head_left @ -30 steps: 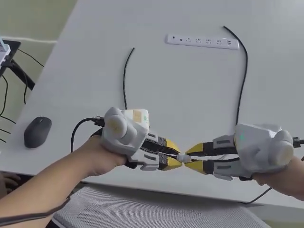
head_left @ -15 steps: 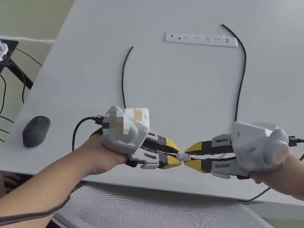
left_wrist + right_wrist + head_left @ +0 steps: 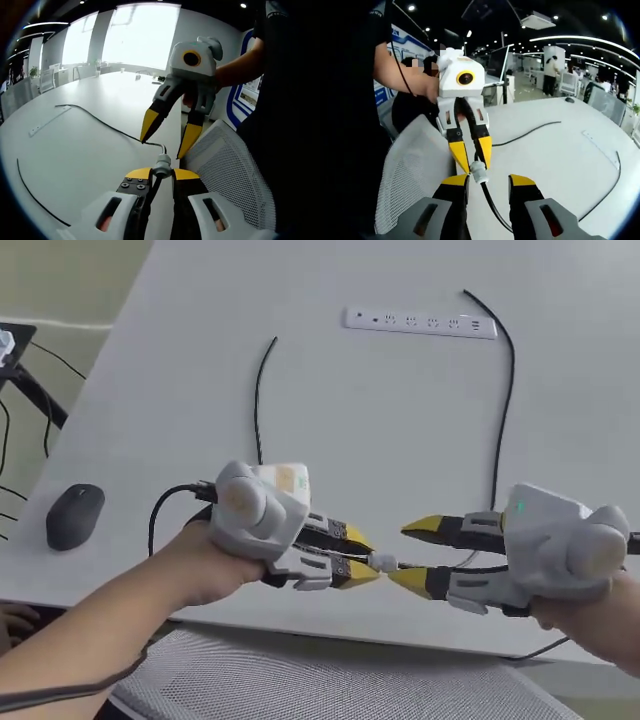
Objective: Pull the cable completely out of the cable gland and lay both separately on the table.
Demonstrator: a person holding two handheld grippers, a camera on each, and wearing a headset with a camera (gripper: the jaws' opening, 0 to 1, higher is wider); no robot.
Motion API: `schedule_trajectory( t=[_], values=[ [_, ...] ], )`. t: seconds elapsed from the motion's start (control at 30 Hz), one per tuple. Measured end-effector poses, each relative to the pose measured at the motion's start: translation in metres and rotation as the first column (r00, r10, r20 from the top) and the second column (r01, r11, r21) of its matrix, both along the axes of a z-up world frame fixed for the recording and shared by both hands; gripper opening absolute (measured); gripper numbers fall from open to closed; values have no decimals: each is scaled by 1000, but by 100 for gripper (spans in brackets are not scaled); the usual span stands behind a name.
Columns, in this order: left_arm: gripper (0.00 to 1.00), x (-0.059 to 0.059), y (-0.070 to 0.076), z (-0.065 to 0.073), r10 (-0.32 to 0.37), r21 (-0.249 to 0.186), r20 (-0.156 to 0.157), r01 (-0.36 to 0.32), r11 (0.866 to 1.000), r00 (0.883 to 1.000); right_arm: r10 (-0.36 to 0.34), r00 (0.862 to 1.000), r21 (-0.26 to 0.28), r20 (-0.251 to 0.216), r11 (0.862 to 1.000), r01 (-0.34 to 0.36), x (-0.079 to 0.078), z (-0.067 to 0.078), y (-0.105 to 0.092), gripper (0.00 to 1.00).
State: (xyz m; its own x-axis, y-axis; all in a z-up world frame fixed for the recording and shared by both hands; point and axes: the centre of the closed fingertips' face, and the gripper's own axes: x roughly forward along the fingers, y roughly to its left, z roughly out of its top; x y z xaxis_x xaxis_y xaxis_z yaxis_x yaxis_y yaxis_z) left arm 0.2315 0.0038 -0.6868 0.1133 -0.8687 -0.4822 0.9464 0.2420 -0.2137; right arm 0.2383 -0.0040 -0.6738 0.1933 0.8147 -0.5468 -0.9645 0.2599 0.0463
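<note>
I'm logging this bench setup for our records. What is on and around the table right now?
white table: one, white, straight ahead of the person
white power strip: one, white, on the table's far side
small white cable gland: one, white, in the air near the table's front edge, between yellow jaws
long black cable: one, black, from the gland across the table past the power strip
short black cable: one, black, loose on the table's left half
black computer mouse: one, black, table's left corner
grey mesh chair: one, grey, below the front edge
left gripper: one, white with yellow jaws, shut on the gland
right gripper: one, same colours, jaws apart, cable passing between them
left hand, right hand: one holding each gripper
</note>
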Motion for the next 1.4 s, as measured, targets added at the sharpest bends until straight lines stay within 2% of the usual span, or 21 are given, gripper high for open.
schedule_trajectory(
  t=[0.07, 0.2, 0.23, 0.3, 0.37, 0.43, 0.57, 0.63, 0.77, 0.97, 1.4],
  values=[
    [15, 2, 2, 3, 7, -7, 10, -7, 1000, 1000, -31, 999, 3, 14, 1000, 31, 0, 2, 2, 27],
    [15, 7, 4, 6, 23, -13, 24, -23, 1000, 999, -77, 993, -40, 84, 996, 81, 6, 2, 2, 21],
    [15, 7, 4, 6, 25, -14, 26, -24, 1000, 999, -79, 993, -45, 85, 996, 83, 5, 2, 3, 21],
    [15, 9, 6, 5, 31, -3, 28, -31, 1000, 999, -72, 990, -81, 119, 993, 81, 5, -2, 1, 19],
    [15, 11, 7, 3, 34, 3, 31, -34, 999, 999, -54, 986, -139, 159, 987, 77, 5, -7, -2, 16],
    [15, 10, 7, 3, 33, 4, 28, -33, 999, 999, -53, 976, -187, 212, 978, 94, 7, -11, -5, 12],
    [15, 9, 7, 3, 33, 2, 26, -34, 999, 999, -17, 971, -239, 238, 968, 75, 0, -21, -2, 10],
    [15, 9, 7, 2, 28, 5, 26, -28, 1000, 999, -19, 963, -266, 271, 959, 94, 1, -24, -3, 8],
    [15, 9, 5, 2, 17, 2, 28, -18, 1000, 999, -31, 957, -257, 289, 960, 109, 0, -20, 2, 5],
    [15, 8, 4, 2, 8, 8, 21, -8, 1000, 1000, -40, 948, -270, 316, 954, 130, 3, -20, 0, 2],
    [15, 7, 1, 0, 14, 14, 16, -14, 1000, 1000, -22, 947, -281, 320, 953, 117, 2, -21, -2, 1]
  ],
)
